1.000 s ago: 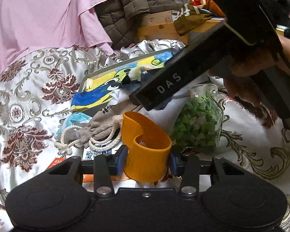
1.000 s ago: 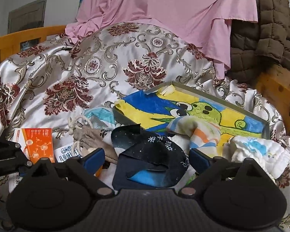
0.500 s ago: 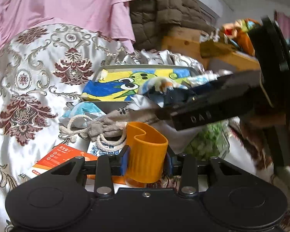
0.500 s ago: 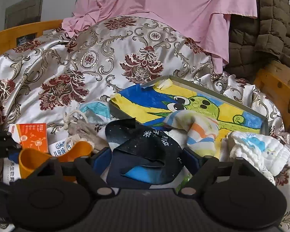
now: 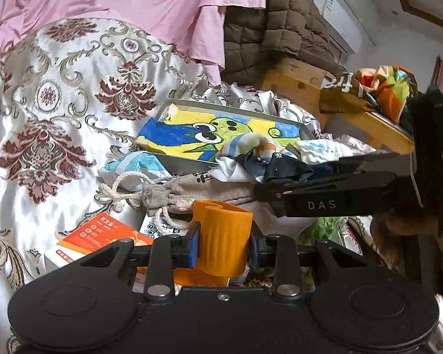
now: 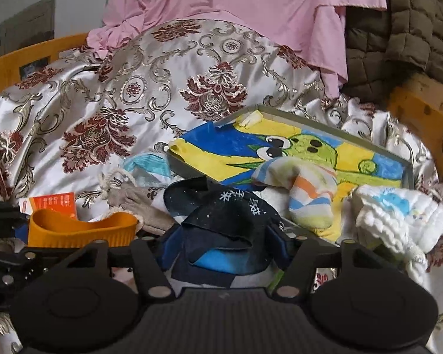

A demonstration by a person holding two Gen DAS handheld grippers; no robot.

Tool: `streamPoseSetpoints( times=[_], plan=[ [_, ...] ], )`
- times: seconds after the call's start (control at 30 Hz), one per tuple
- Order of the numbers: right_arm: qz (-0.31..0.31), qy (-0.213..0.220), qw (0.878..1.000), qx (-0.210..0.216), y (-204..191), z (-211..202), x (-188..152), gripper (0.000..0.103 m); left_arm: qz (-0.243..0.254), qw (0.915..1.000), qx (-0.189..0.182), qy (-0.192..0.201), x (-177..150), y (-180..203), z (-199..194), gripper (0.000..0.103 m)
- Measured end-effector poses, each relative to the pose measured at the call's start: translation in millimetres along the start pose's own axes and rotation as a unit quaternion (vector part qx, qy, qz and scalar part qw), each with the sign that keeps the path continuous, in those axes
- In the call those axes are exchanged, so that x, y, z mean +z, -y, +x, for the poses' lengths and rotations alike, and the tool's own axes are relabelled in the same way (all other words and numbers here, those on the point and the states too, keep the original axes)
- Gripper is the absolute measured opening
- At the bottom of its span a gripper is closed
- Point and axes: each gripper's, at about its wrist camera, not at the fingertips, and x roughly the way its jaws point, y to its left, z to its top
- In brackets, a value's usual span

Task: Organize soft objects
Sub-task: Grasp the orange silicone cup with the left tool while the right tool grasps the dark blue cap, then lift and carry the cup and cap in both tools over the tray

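Orange box [image 5: 103, 233] on floral satin bedspread [image 5: 59, 94]; perhaps medicine.

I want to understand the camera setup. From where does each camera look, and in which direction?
Left wrist: sits on the left gripper, facing the bed; its fingers clamp an orange ribbed plastic cup; the right gripper crosses.
Right wrist: sits on the right gripper, around dark navy printed cloth.
Shared: cup, grey tray with cartoon towel.

One orange cup [image 5: 222, 237], one tray [image 6: 307, 124], one striped sock [image 6: 308, 197], one drawstring pouch [image 5: 192, 190].
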Motion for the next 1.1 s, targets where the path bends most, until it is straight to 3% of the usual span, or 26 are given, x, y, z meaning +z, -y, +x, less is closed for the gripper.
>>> streamPoseSetpoints(
  times=[0.4,0.5,1.1],
  plan=[
    [0.059,-0.003,0.998,0.007,15.4,-14.4,0.6,0.025,-0.019,0.9998,0.002,0.01,1.3,-5.6,-1.9,0.026],
    [0.058,0.001,0.998,0.005,15.8,-20.7,-1.4,0.008,-0.02,0.9997,-0.001,0.01,2.1,-5.8,-2.1,0.024],
    [0.03,0.028,0.999,-0.002,1.0,-95.9,-16.1,0.004,0.029,0.9977,-0.045,0.043,3.2,20.8,-24.4,0.021]
  ],
)
